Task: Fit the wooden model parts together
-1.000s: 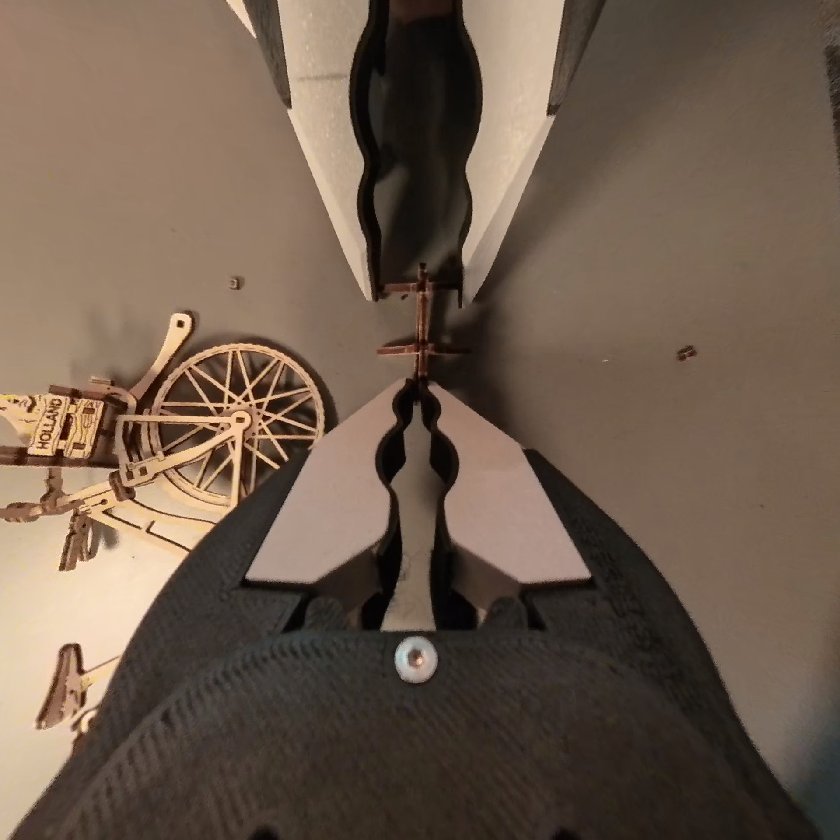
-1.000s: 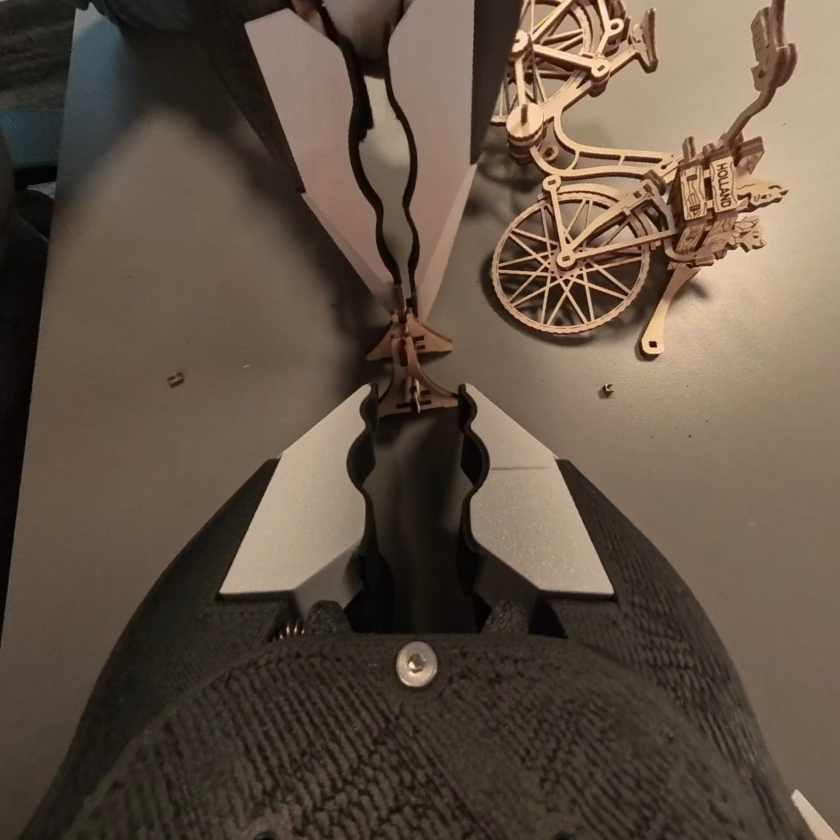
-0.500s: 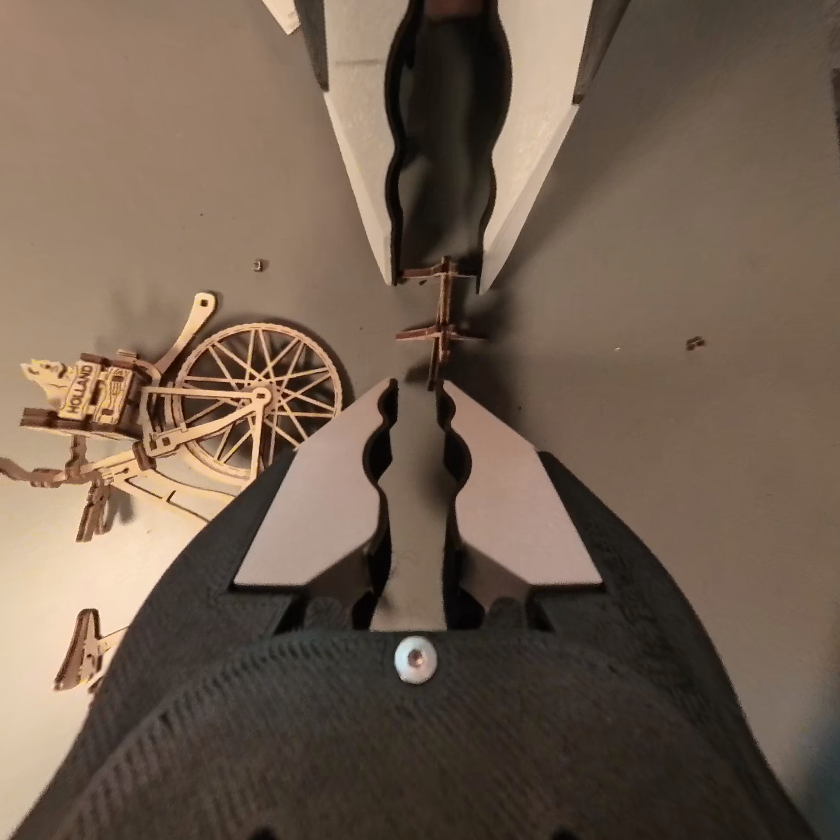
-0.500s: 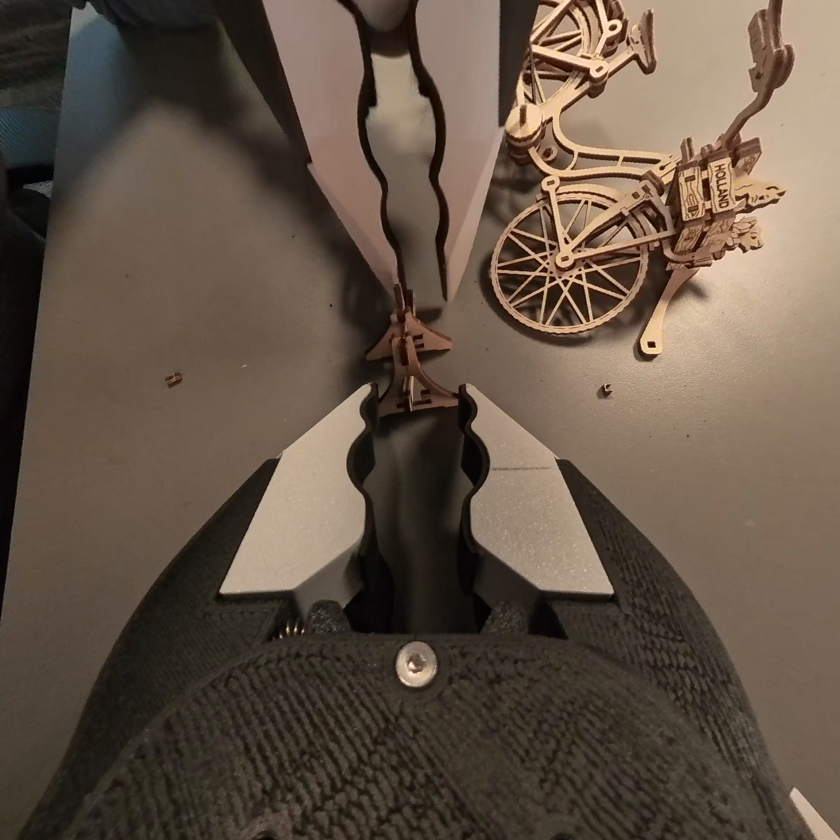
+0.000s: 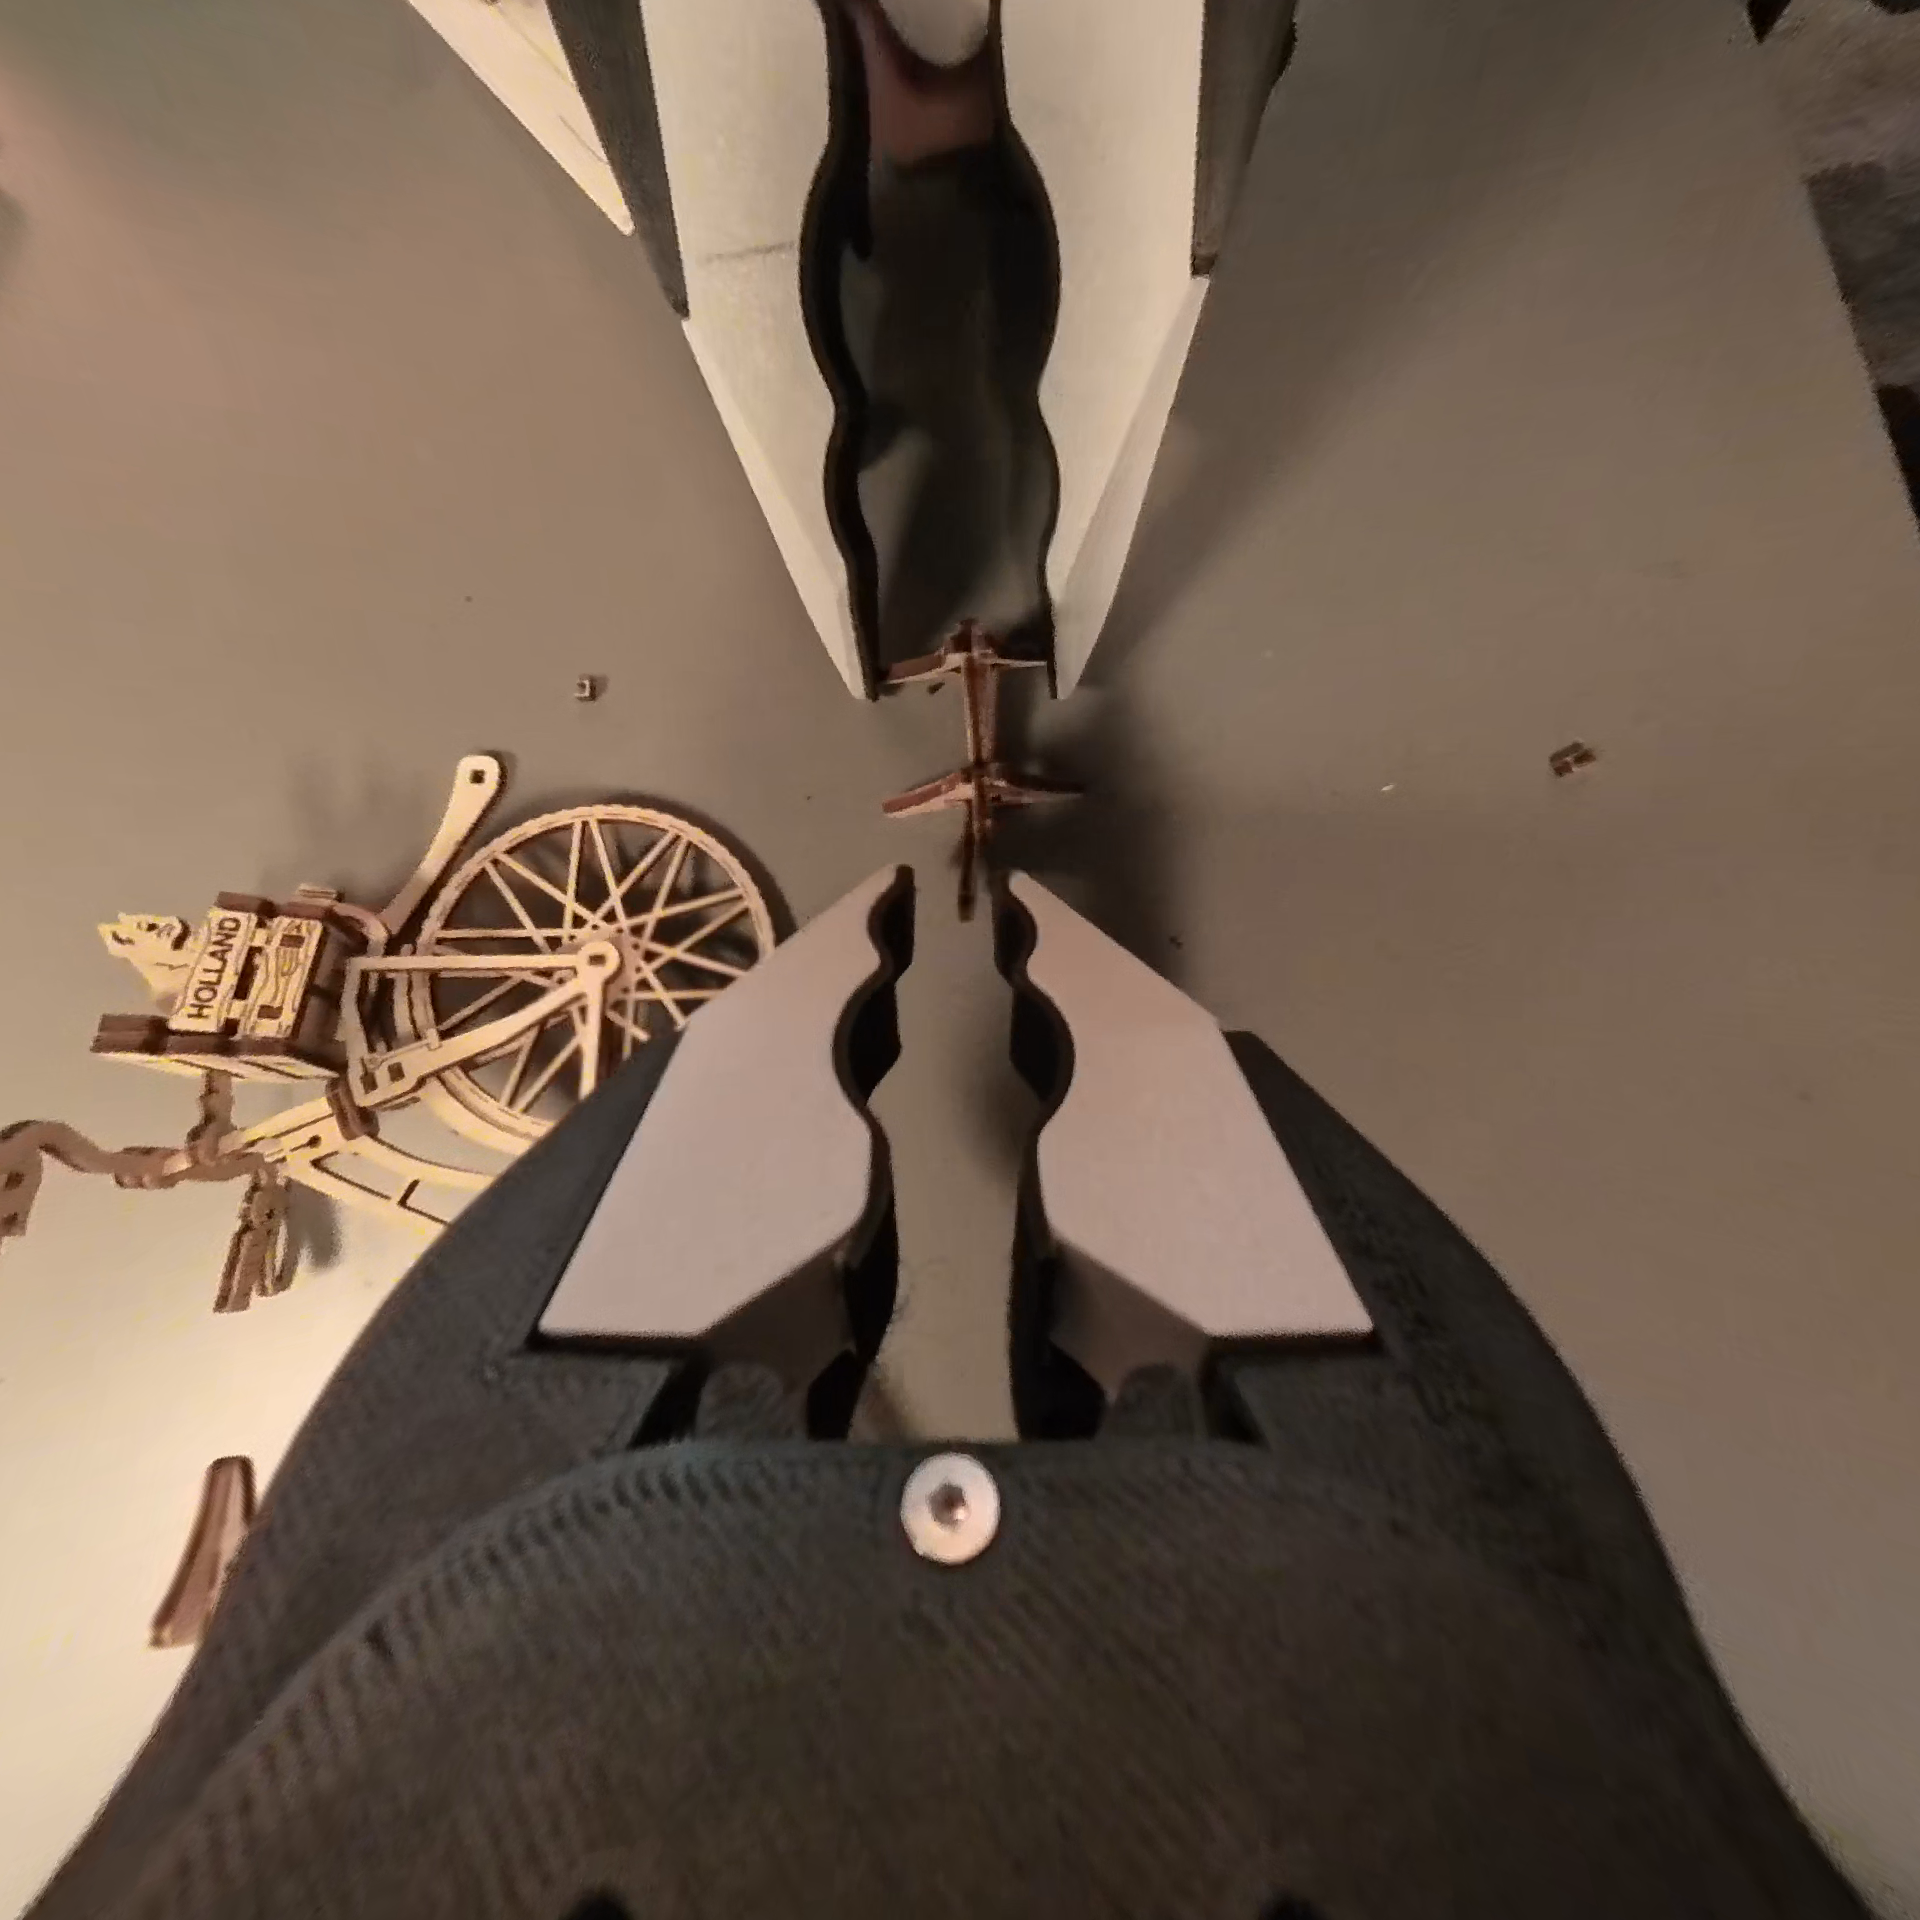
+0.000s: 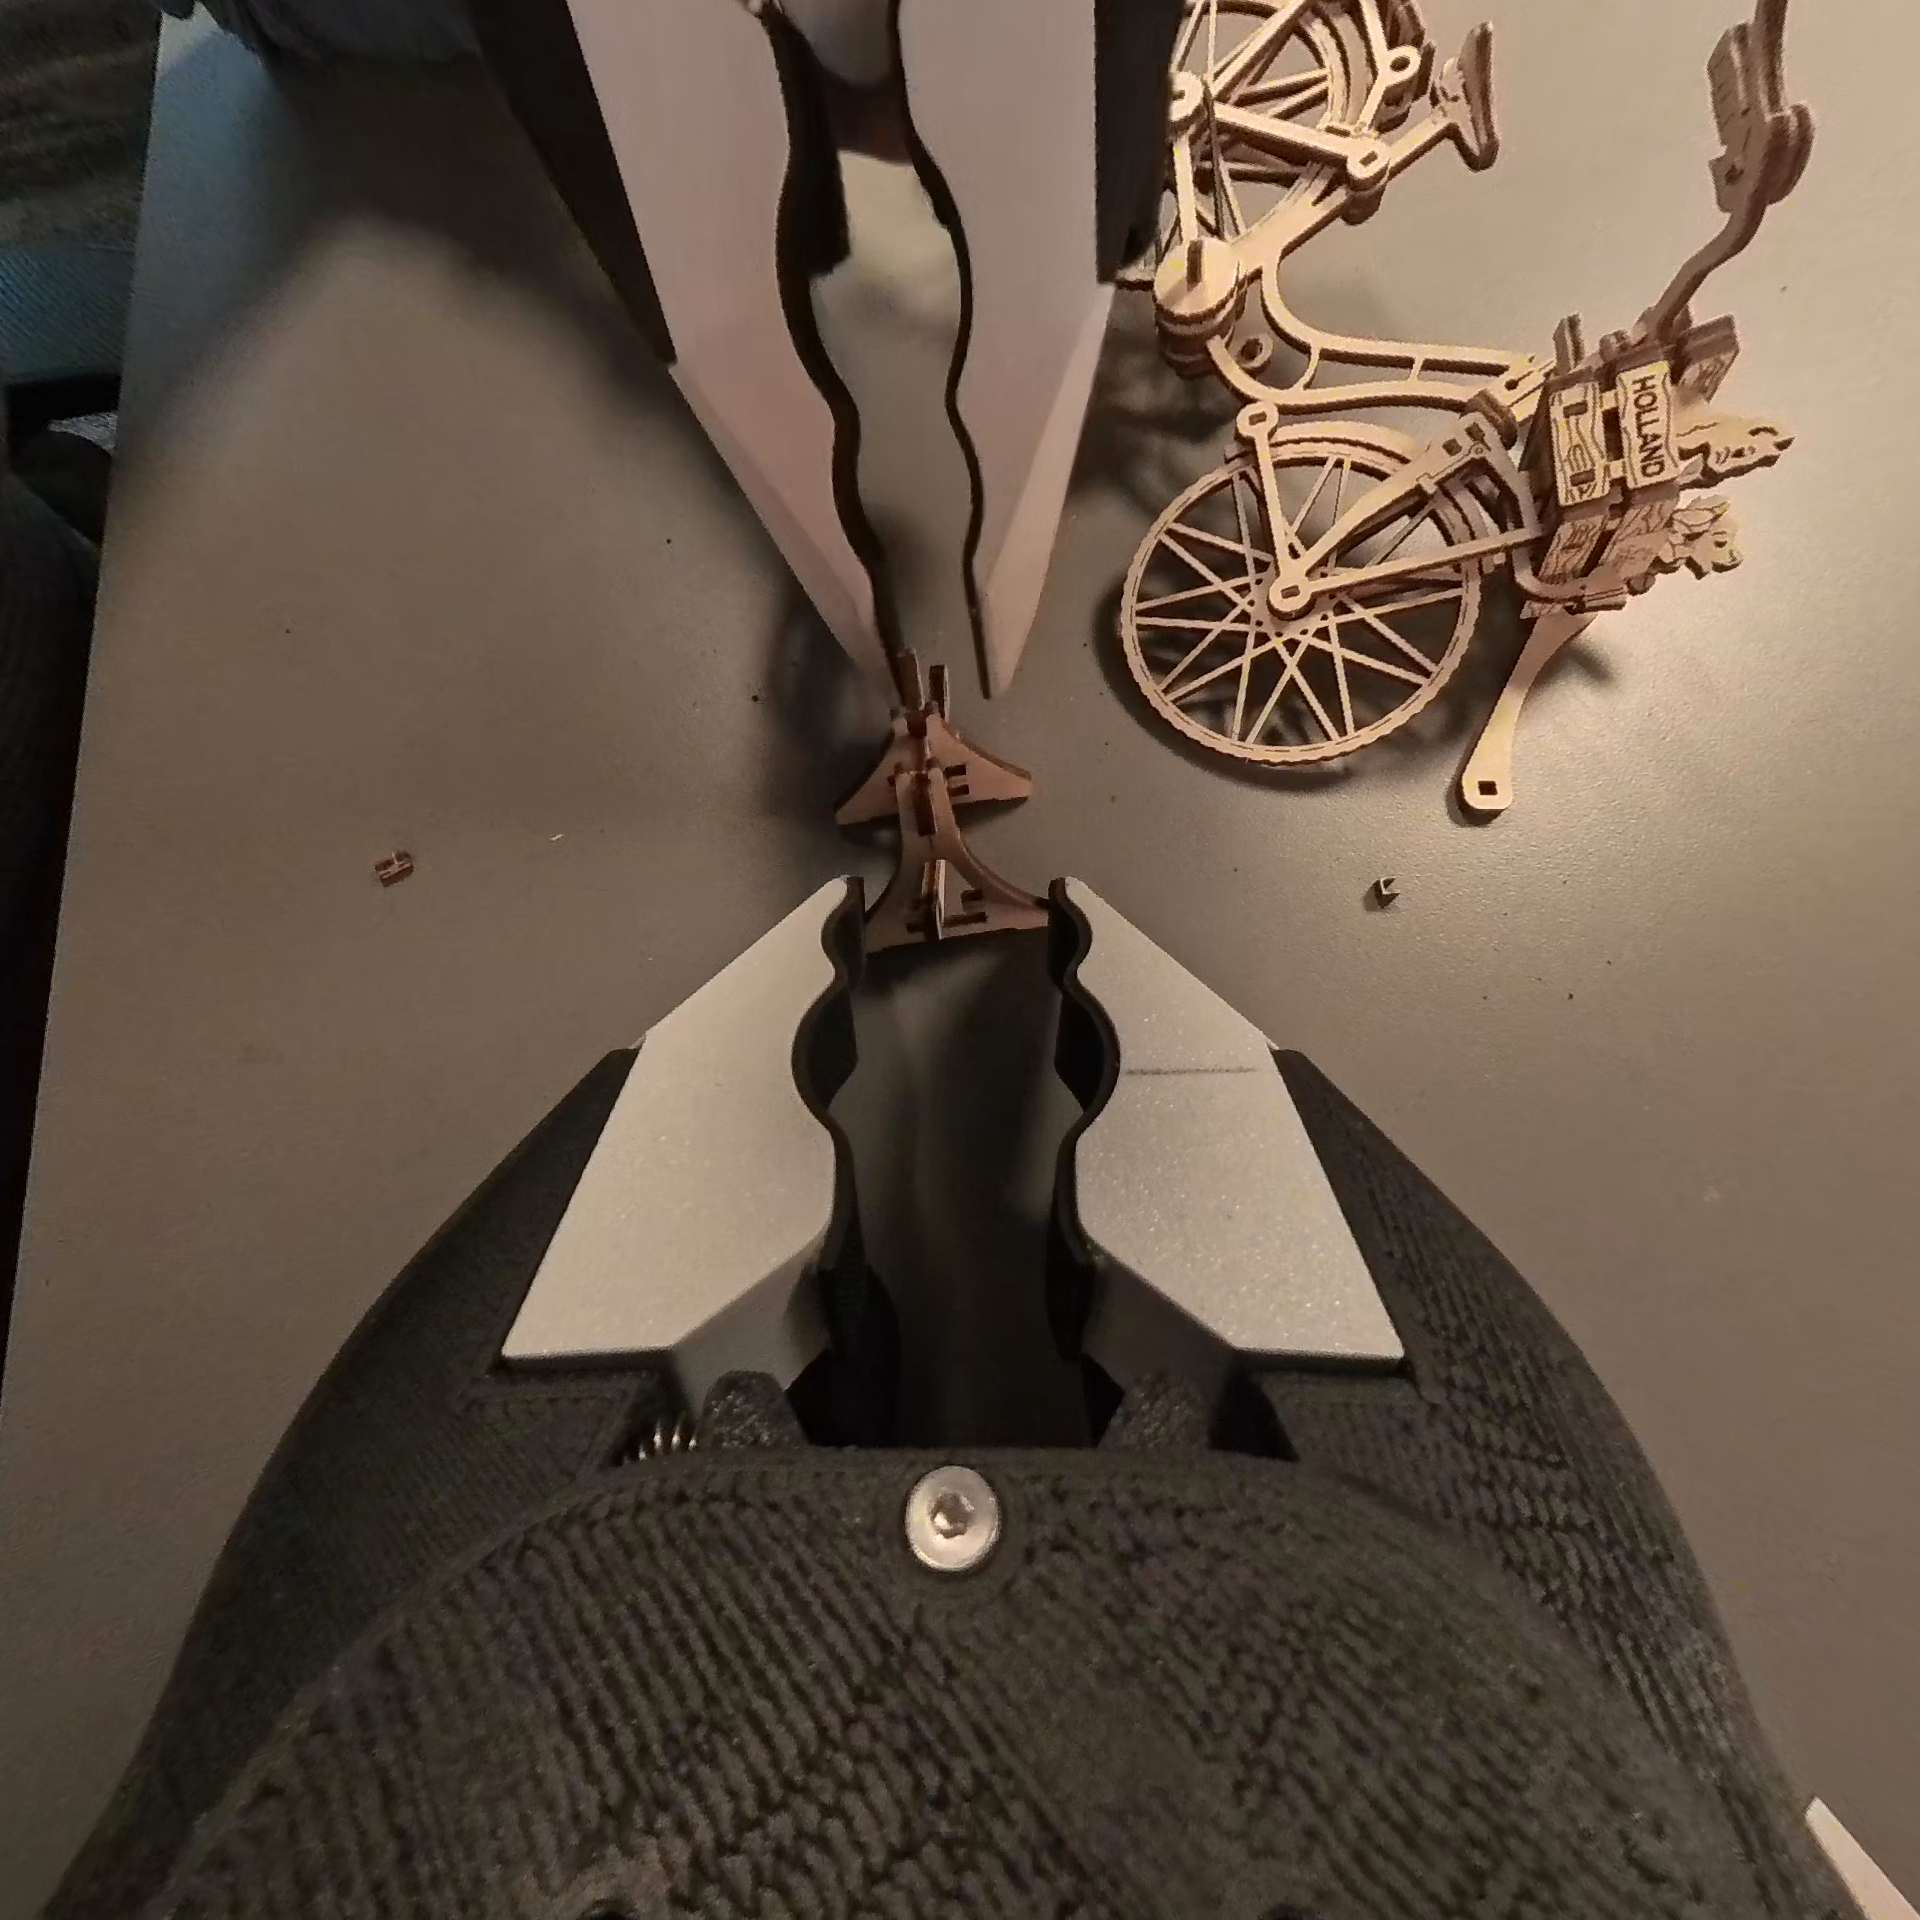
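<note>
- Left hand-held gripper point(image 5: 954, 904): its jaws, clamped on the small wooden sub-assembly's point(image 6: 928, 800) stem a second ago, now stand narrowly apart, free of it.
- Right hand-held gripper point(image 6: 957, 902): pinches the lower cross-plate, carrying the piece alone above the bench point(image 6: 416, 623); the joint seemingly holds.
- Sub-assembly: thin brown spine, two flared cross-plates.
- Wooden bicycle model point(image 6: 1382, 520): lying aside.

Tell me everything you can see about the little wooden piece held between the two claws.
The little wooden piece is a thin, dark-edged laser-cut plywood assembly: a central spine crossed by two flared plates slotted onto it. The right claw is shut on one end plate, holding it above the grey table. The left claw is open, its fingers flanking the spine's other end; contact there cannot be told.
</note>
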Demonstrator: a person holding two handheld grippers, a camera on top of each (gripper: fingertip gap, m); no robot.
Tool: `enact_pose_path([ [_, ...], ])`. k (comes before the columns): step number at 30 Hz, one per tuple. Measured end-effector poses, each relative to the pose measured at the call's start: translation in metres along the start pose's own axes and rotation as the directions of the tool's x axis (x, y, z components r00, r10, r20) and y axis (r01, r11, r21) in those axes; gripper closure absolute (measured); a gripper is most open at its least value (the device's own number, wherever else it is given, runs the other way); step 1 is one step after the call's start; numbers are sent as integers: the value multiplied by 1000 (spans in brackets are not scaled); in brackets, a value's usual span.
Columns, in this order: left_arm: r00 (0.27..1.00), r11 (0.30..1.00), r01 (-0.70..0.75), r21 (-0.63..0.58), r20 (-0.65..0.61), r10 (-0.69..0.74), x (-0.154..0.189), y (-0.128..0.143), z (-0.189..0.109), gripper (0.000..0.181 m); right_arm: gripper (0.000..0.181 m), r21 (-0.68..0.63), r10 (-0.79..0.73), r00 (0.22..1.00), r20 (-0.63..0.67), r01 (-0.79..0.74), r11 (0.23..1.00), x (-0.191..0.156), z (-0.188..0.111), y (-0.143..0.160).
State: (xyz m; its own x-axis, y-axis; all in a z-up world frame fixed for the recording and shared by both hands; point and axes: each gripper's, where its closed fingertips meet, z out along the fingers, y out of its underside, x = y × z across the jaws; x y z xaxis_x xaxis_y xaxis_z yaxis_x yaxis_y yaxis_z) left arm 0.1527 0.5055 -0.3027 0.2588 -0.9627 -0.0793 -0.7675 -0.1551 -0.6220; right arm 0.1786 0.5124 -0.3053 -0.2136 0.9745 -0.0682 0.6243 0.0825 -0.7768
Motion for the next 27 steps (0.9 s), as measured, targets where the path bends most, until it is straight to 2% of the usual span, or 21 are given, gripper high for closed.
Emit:
enact_pose_path([
  [6, 1000, 999, -1, 49, -8, 2, -1, -4, 0, 173, 148, 0, 0, 1000, -1, 0, 1000, 0, 0, 0],
  [17, 999, 999, -32, 25, -42, 33, 4, 5, 1, 171, 148, 0, 1, 1000, 0, -1, 1000, 1, 0, 0],
  [20, 999, 999, -30, 41, -34, 32, 2, 4, 0, 178, 148, 0, 4, 1000, 0, -4, 1000, 1, -1, 0],
  [27, 998, 998, -23, 57, -48, 26, 4, 1, 2, 179, 148, 0, 4, 1000, -1, -4, 1000, 2, -1, 0],
])
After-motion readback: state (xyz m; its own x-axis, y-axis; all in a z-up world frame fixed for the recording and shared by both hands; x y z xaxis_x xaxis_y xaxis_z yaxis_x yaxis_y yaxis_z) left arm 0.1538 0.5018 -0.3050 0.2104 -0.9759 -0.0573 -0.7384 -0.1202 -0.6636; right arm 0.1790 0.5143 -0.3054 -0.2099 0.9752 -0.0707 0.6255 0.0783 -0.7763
